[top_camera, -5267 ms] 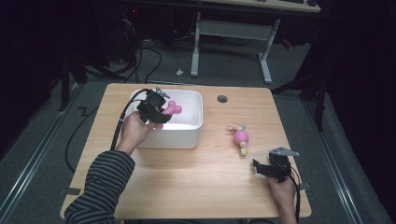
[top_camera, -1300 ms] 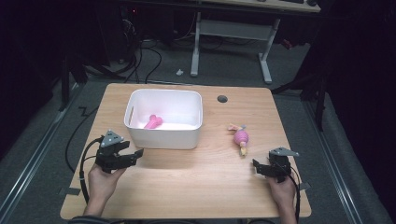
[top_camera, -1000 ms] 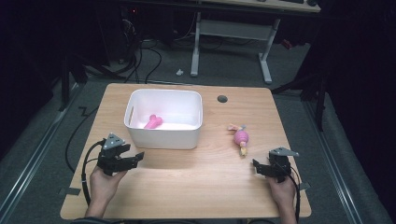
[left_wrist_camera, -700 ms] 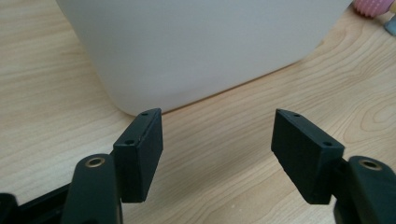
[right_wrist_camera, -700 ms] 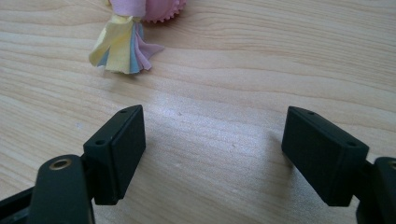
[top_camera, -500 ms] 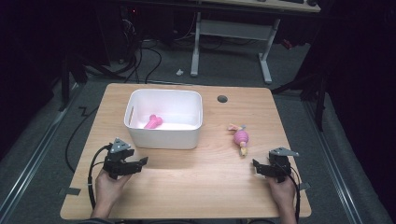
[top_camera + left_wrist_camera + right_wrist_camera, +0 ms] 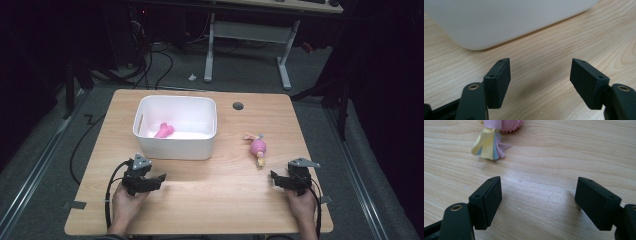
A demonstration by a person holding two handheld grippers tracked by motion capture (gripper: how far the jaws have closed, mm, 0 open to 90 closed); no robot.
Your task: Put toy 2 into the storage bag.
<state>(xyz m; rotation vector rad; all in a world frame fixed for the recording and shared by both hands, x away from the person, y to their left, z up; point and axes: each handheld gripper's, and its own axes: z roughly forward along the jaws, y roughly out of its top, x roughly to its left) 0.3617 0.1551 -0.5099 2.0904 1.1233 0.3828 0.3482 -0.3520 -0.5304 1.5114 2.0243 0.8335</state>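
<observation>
A white bin [image 7: 175,145] stands on the table's left half, and a small pink toy [image 7: 163,131] lies inside it. My left gripper [image 7: 155,181] rests low over the wood just in front of the bin, open, with nothing between its fingers. In the left gripper view the left gripper [image 7: 540,82] faces the bin's rounded wall [image 7: 499,22]. A pink doll-like toy [image 7: 258,147] with a pastel tail lies right of the bin. My right gripper [image 7: 274,180] sits near the front right, open and empty. In the right gripper view the right gripper [image 7: 537,202] points at the toy's tail [image 7: 491,142].
The wooden table [image 7: 215,200] has a round cable hole [image 7: 238,106] near its far edge. Behind the table stand a desk frame's legs [image 7: 283,60] and cables on a dark floor. Bare wood lies between the two grippers.
Earlier the left gripper held the pink toy over the bin; the toy now lies inside. Over the last second the left hand sank and slid right, in front of the bin. The right hand stayed still.
</observation>
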